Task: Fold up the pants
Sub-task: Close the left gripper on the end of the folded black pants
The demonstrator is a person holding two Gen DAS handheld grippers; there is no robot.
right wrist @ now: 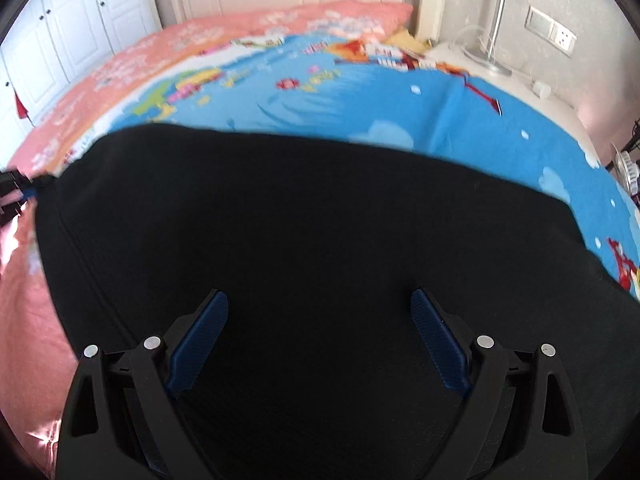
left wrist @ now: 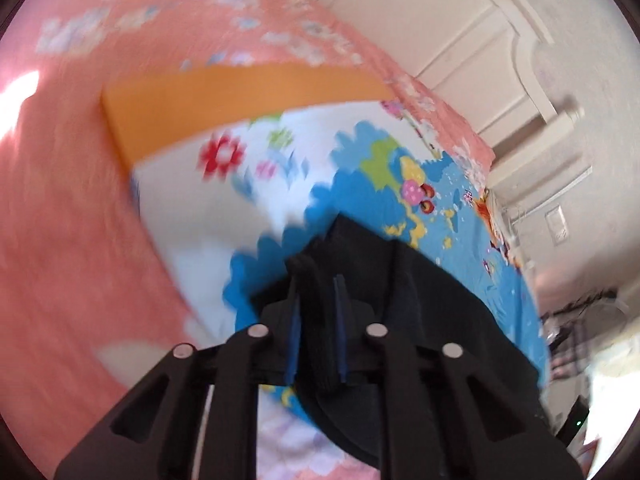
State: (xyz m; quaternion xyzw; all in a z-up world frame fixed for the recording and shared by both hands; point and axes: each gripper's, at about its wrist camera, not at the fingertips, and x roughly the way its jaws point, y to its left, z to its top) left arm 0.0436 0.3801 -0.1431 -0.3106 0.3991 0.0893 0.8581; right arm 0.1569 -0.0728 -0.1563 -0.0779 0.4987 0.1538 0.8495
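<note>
Black pants (right wrist: pixel 304 216) lie spread on a bed with a bright cartoon sheet. In the left wrist view my left gripper (left wrist: pixel 318 280) is shut on a bunched fold of the pants (left wrist: pixel 420 300), the blue pads pressing the dark cloth between them. That same gripper (right wrist: pixel 20 192) shows at the far left edge of the right wrist view, pinching the pants' left corner. My right gripper (right wrist: pixel 320 300) hovers over the middle of the pants with its blue pads (right wrist: pixel 200 340) wide apart and nothing between them.
The blue and white cartoon sheet (right wrist: pixel 360 92) covers the bed over a pink floral blanket (left wrist: pixel 72 220). An orange band (left wrist: pixel 224 100) crosses the sheet's far end. White cupboard doors (right wrist: pixel 72 32) stand behind; a nightstand with a lamp base (right wrist: pixel 488 64) sits at the right.
</note>
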